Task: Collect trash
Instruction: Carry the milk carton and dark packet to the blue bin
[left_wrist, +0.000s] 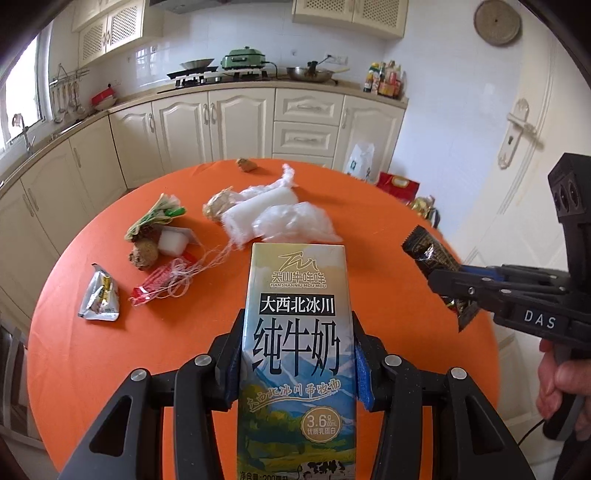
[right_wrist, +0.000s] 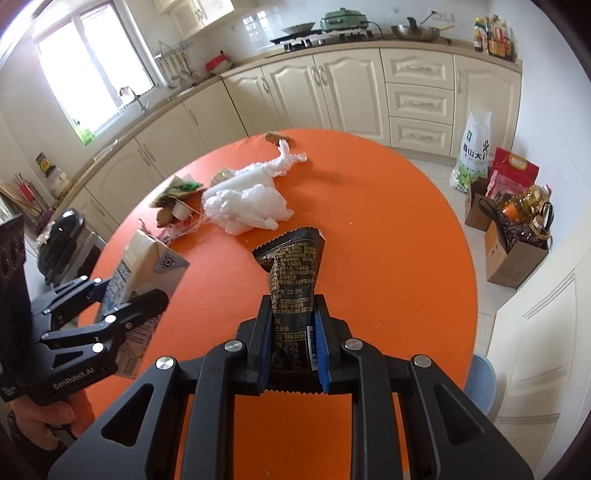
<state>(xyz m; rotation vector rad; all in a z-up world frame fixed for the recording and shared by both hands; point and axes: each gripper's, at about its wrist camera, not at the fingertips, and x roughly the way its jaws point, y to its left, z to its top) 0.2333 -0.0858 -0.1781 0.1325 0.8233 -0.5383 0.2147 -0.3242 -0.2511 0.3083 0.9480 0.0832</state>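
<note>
My left hand-held gripper (left_wrist: 297, 354) clamped on tall printed paper milk carton (left_wrist: 297, 332), right hand-held gripper (right_wrist: 293, 328) clamped on crinkled black foil snack wrapper (right_wrist: 293, 273); both above round orange table (right_wrist: 388, 240).

Round orange table (left_wrist: 369, 206), white crumpled plastic (left_wrist: 273, 216) far centre, silver wrapper (left_wrist: 99, 299) near left, red wrapper with string (left_wrist: 162, 284) beside it, brown scrap (left_wrist: 246, 164) at far edge.

Table: round, orange top (right_wrist: 388, 236).
Counter: gas hob (left_wrist: 218, 76), green electric cooker (left_wrist: 243, 59), steel wok (left_wrist: 312, 74), sauce bottles (left_wrist: 384, 79).
Floor: white rice sack (right_wrist: 474, 151), red bag (right_wrist: 511, 173), oil bottles in boxes (right_wrist: 524, 218).
</note>
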